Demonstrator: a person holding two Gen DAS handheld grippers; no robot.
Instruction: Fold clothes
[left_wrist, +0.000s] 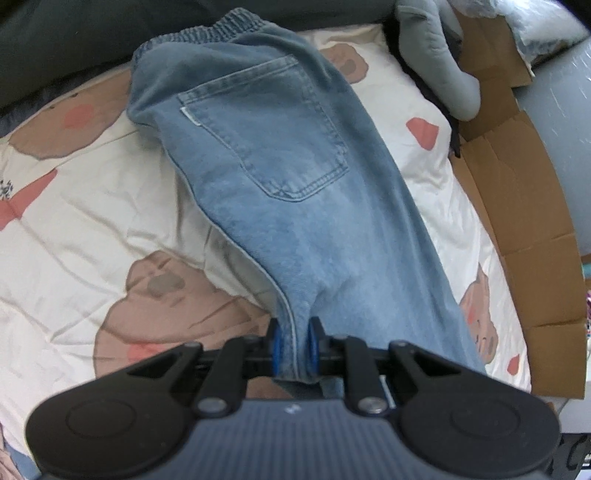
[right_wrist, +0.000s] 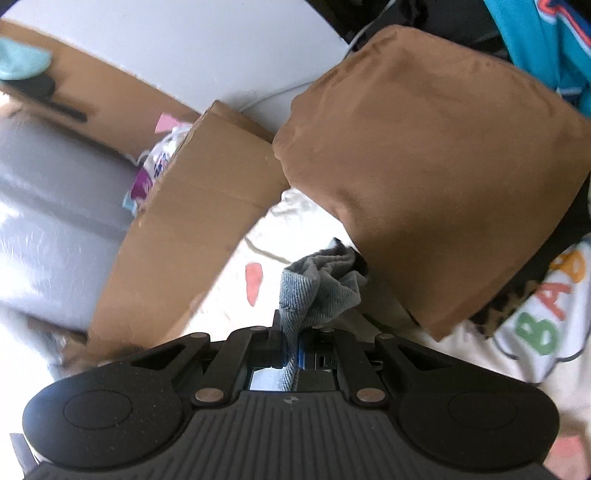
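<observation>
Left gripper (left_wrist: 294, 345) pinches the jeans (left_wrist: 266, 155) at a leg edge. Right gripper (right_wrist: 291, 341) clamps denim cloth (right_wrist: 314, 288); the white garment (right_wrist: 535, 332) reads "BAB".

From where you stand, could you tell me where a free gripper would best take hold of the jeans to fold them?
Probably the elastic waistband of the jeans, from the far end: it lies free on the quilt, while the left gripper already pinches the leg end.

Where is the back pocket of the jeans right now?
In the left wrist view the back pocket faces up at upper centre, just below the elastic waistband, on jeans lying across the bear-print bedspread.
</observation>
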